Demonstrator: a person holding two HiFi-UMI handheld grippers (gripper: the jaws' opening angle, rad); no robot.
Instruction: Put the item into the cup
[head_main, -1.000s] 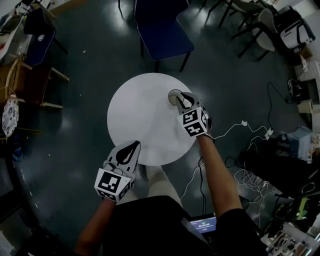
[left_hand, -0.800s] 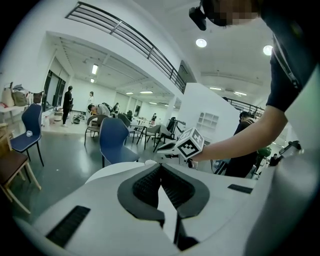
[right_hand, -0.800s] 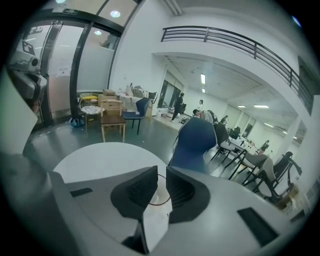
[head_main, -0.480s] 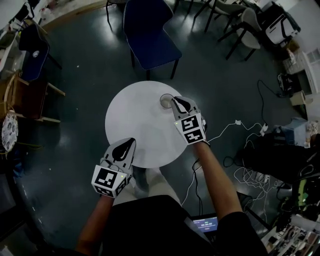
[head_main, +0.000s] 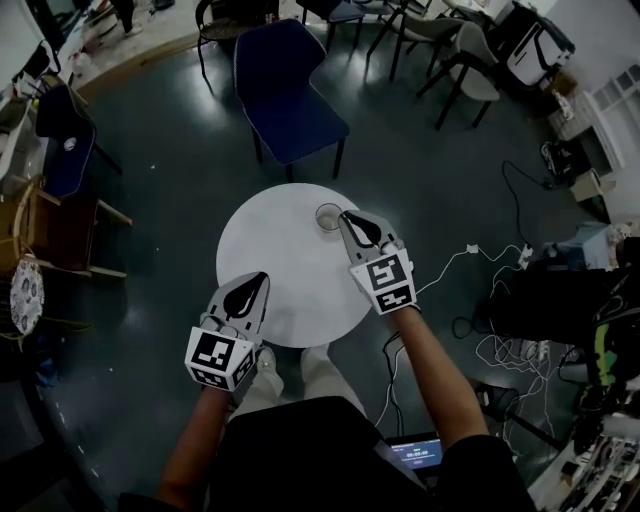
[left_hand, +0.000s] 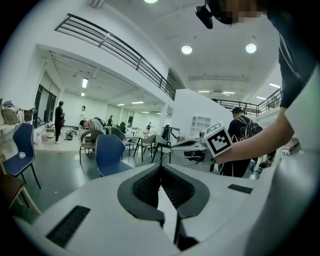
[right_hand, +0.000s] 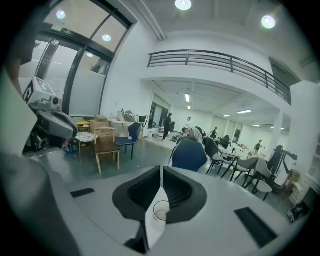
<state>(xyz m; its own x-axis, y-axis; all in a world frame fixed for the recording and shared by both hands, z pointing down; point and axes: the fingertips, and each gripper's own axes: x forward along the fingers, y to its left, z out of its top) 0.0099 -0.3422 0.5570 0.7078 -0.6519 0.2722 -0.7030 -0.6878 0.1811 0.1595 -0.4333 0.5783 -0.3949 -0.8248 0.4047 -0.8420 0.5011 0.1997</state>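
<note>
A clear cup (head_main: 328, 216) stands upright near the far right edge of the round white table (head_main: 275, 260). In the right gripper view the cup (right_hand: 161, 212) shows through the gap low between the jaws, with something pale at its bottom. My right gripper (head_main: 347, 216) hovers just right of the cup, apart from it; its jaws are closing, tips (right_hand: 161, 169) nearly together, with nothing between them. My left gripper (head_main: 262, 278) hangs over the table's near left edge, shut and holding nothing (left_hand: 160, 166).
A blue chair (head_main: 285, 95) stands just beyond the table. More chairs (head_main: 465, 60) are at the back right and a dark one (head_main: 65, 150) at the left. White cables (head_main: 480, 255) trail over the floor to the right.
My right gripper has drawn back from over the cup toward me, so the cup's whole mouth shows. The left gripper has kept its place at the table's near edge.
</note>
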